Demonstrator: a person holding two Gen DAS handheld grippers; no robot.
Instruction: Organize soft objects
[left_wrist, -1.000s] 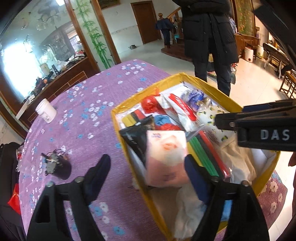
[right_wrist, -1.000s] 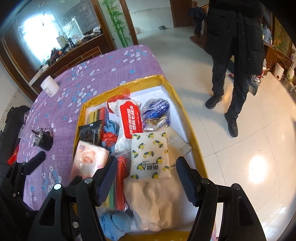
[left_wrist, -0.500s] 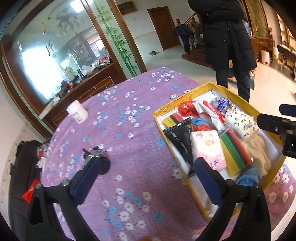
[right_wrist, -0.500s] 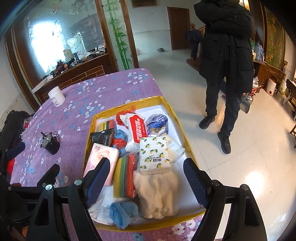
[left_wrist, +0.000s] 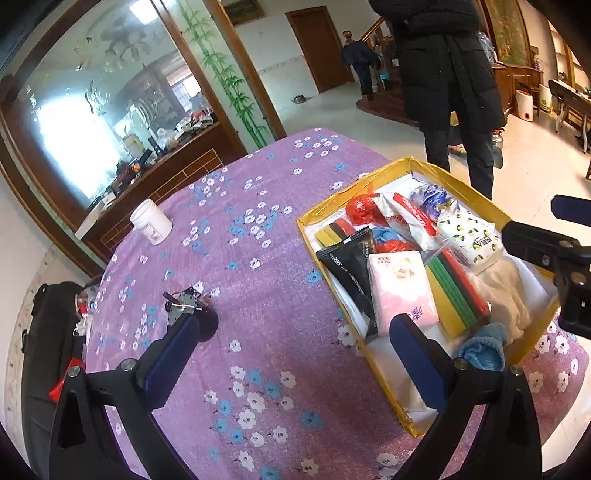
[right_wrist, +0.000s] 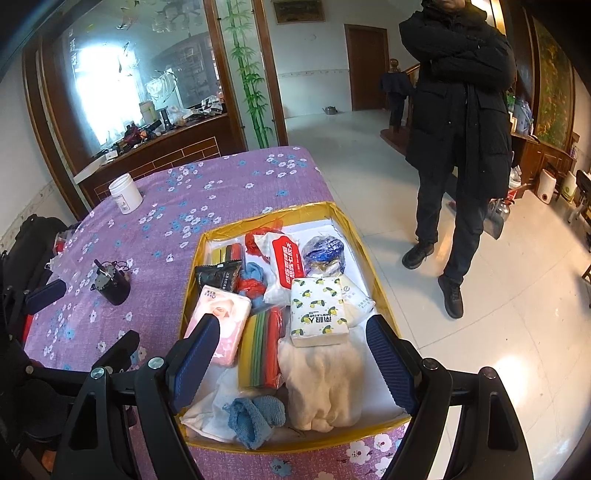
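Left gripper (left_wrist: 295, 358): blue-padded jaws spread wide, nothing between them, hanging over the purple flowered tablecloth (left_wrist: 258, 258) just left of the box
Right gripper (right_wrist: 291, 354): jaws spread too, empty, above the near end of the box
Yellow cardboard box (right_wrist: 266, 219): sits at the table's right edge, packed full
Near end: cream fleece cloth (right_wrist: 325, 380), blue knitted sock (right_wrist: 255, 417)
Middle: pink tissue pack (right_wrist: 221, 325) on the left, lemon-print tissue pack (right_wrist: 319, 312) on the right, striped sponge stack (right_wrist: 262, 347) between them
Far end: red-and-white wipes pack (right_wrist: 286, 264), black snack packet (right_wrist: 218, 277)
Off to the left: white plastic jar (right_wrist: 125, 194)
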